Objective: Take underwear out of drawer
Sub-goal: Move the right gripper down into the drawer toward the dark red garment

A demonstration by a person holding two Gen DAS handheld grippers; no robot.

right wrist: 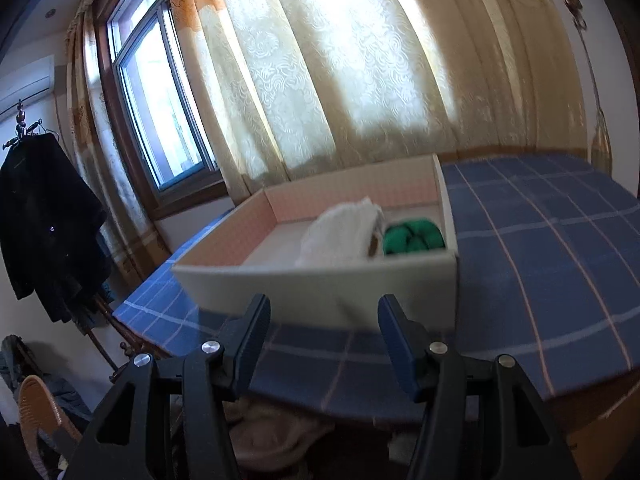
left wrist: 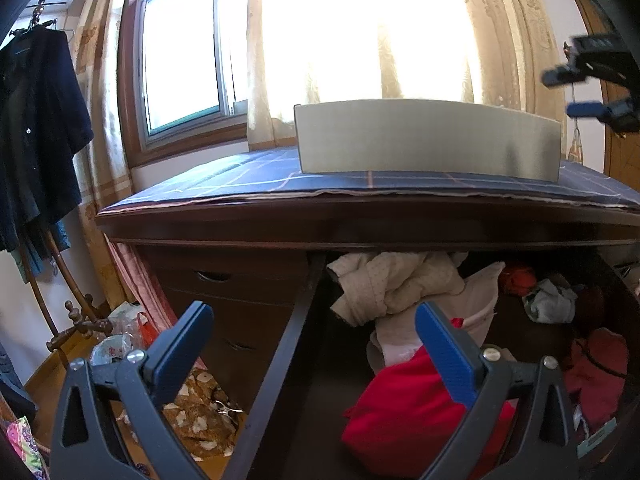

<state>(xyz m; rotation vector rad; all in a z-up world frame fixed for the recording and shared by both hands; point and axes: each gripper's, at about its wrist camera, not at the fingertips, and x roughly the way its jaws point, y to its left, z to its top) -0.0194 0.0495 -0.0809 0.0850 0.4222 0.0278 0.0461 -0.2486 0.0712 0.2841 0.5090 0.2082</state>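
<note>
The left gripper (left wrist: 314,344) hangs wide open and empty over the open drawer (left wrist: 288,344), where a red garment (left wrist: 400,412) and cream clothes (left wrist: 392,280) lie heaped. The right gripper (right wrist: 324,330) is open and empty too, facing a white box (right wrist: 320,284) on the blue checked cloth (right wrist: 540,240), with white (right wrist: 340,232) and green (right wrist: 412,236) underwear inside.

I am in a lived-in bedroom of a home. At my twelve o'clock, patterned cream curtains (right wrist: 340,80) glow over a wood-framed window (left wrist: 184,60). At nine o'clock a dark shirt (left wrist: 36,128) hangs from a wooden coat stand (left wrist: 60,272). Straight below me stands a dark wooden dresser (left wrist: 248,224) topped with a blue checked cloth (right wrist: 540,248), its open drawer (left wrist: 288,340) stuffed with rumpled clothes (left wrist: 400,284). Plastic bags (left wrist: 124,332) clutter the floor at seven o'clock.
</note>
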